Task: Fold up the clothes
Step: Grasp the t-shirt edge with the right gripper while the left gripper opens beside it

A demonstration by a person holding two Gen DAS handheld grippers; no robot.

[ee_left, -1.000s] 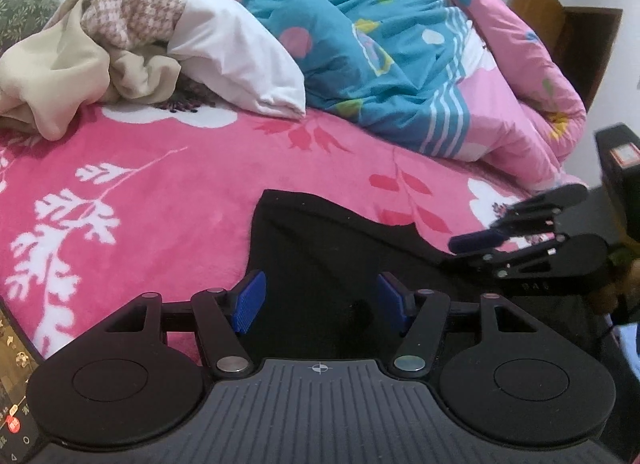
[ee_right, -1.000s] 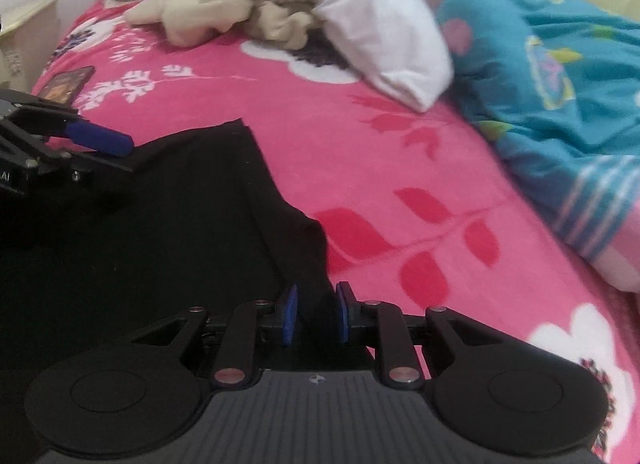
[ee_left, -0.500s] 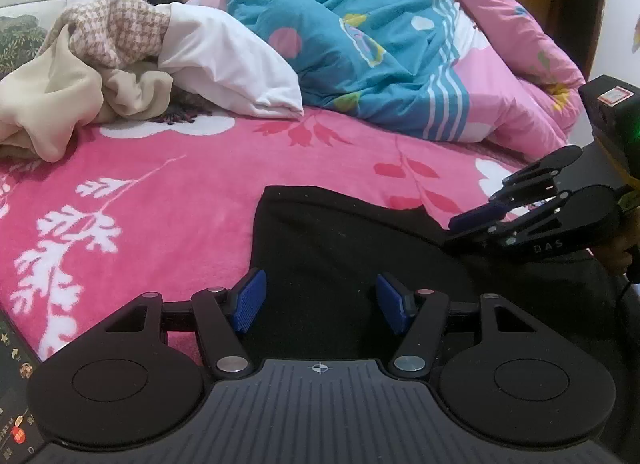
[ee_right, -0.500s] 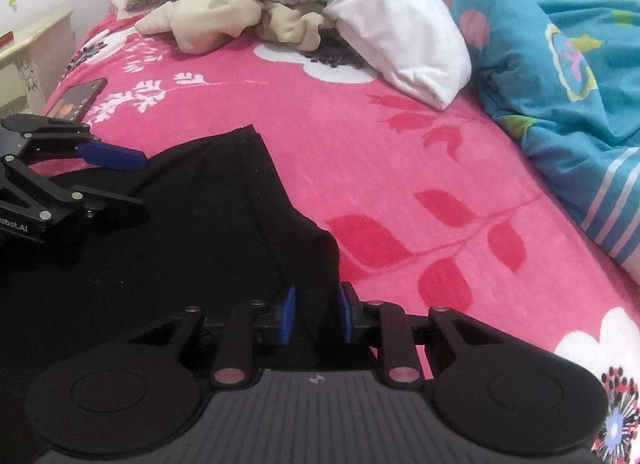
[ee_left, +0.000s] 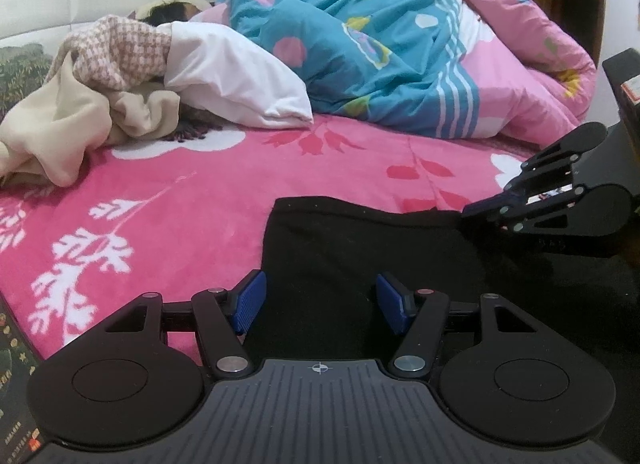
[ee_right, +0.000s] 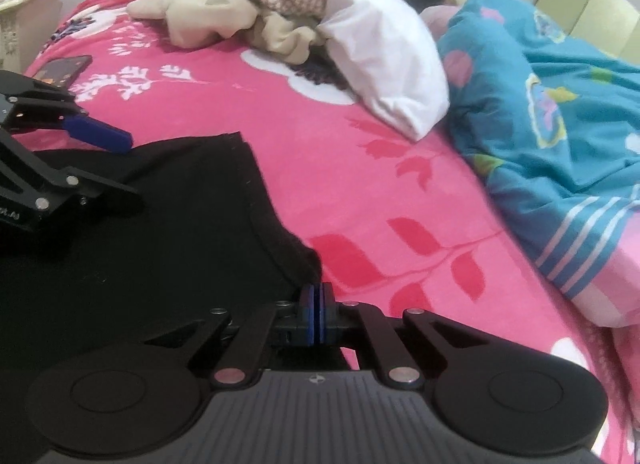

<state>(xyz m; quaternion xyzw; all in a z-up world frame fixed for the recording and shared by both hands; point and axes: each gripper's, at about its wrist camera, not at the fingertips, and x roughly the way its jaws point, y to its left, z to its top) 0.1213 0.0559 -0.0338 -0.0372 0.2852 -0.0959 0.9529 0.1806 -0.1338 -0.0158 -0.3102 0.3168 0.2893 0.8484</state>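
1. The black garment (ee_left: 360, 248) lies flat at the near edge of the pink bedspread (ee_left: 180, 204), bare spread beyond its far hem.
2. The left gripper (ee_left: 320, 302) is spread above it; the right gripper (ee_right: 317, 306) is pressed together on its right edge.
3. A white pillow (ee_left: 240, 80), beige clothes (ee_left: 72, 124) and a blue quilt (ee_left: 380, 64) crowd the far side.

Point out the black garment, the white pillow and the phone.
black garment (ee_right: 168, 224), right wrist view, flat middle.
white pillow (ee_left: 240, 80), left wrist view, top face.
phone (ee_right: 62, 68), right wrist view, screen.
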